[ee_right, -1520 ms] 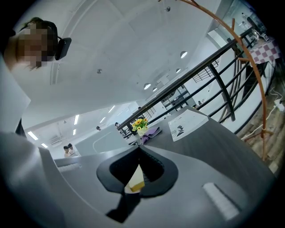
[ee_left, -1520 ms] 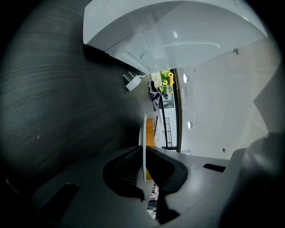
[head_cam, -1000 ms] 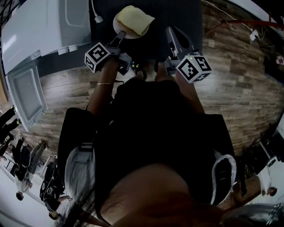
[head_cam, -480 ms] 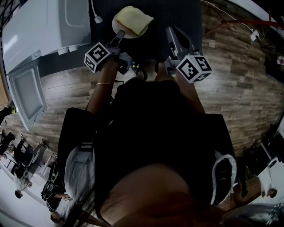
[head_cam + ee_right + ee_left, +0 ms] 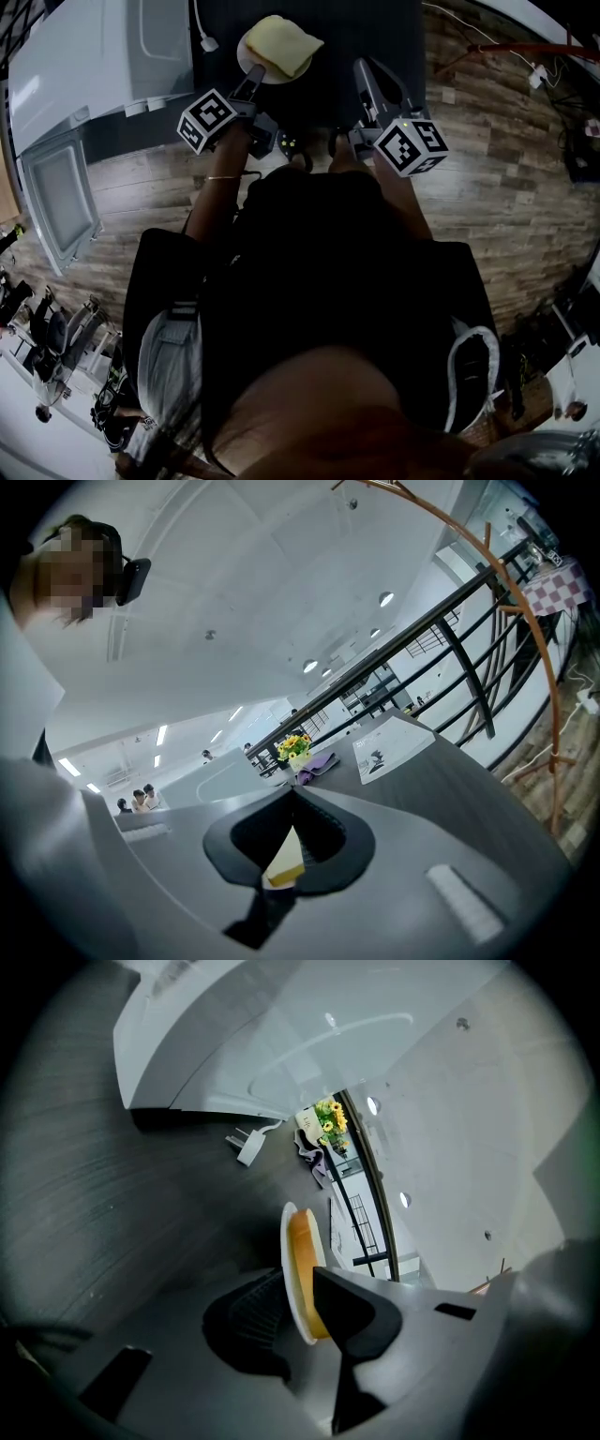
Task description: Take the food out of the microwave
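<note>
Already out: bread plate on the worktop, left jaws letting go

Seen from the head view, the white microwave (image 5: 94, 56) sits at ten o'clock with its door (image 5: 56, 197) swung open below it. A white plug (image 5: 208, 42) lies on the dark worktop (image 5: 347, 28) just beside the microwave's right edge. At twelve o'clock a white plate (image 5: 249, 58) carrying a slab of yellow bread (image 5: 281, 42) rests on the worktop, outside the microwave. The left hand-held gripper (image 5: 255, 80) reaches the plate's near rim at about the plate's seven o'clock. Its jaws have just been opening and stand apart, with the rim and the bread's edge between them. At one o'clock the right hand-held gripper (image 5: 362, 66) hovers over bare worktop, well apart from the plate, jaws together. A pale yellow sliver shows in their slit, too small to identify. Wood-plank floor (image 5: 497, 141) fills three o'clock.
</note>
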The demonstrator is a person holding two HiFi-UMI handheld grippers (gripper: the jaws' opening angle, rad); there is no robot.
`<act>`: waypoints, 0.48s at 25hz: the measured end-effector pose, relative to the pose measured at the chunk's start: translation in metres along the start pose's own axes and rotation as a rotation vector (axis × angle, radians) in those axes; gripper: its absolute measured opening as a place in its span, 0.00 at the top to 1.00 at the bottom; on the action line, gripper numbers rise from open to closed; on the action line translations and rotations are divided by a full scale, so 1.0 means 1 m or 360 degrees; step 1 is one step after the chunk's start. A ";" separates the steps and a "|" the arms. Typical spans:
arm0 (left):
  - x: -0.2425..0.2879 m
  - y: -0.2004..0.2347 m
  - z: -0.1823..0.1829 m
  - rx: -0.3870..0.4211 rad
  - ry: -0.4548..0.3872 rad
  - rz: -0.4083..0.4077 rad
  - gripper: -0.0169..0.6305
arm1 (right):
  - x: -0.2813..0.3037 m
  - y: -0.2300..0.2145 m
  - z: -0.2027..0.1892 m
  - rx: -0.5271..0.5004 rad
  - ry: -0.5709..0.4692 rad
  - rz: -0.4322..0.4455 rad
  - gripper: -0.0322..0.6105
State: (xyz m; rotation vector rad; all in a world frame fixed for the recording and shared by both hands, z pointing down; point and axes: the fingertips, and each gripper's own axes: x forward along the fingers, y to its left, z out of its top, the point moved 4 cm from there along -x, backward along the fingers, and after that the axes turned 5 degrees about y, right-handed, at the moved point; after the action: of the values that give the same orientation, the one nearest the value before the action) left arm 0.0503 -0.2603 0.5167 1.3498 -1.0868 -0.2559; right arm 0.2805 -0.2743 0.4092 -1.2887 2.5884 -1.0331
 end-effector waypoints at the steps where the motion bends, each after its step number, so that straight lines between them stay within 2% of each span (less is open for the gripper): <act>1: 0.000 0.000 -0.001 0.0017 0.0010 0.0010 0.84 | -0.001 0.000 0.000 -0.0001 -0.0002 0.0001 0.95; 8: 0.000 0.001 -0.002 0.0139 0.0054 0.0074 0.81 | 0.001 0.001 -0.001 0.0004 -0.0006 0.0004 0.95; 12: -0.001 0.003 0.000 0.0256 0.0060 0.0131 0.79 | 0.000 0.000 -0.003 0.0014 -0.0007 -0.0005 0.95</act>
State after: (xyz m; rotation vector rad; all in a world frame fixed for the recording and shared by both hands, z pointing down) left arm 0.0484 -0.2588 0.5183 1.4426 -1.1474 -0.0832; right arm 0.2802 -0.2728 0.4113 -1.2921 2.5764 -1.0396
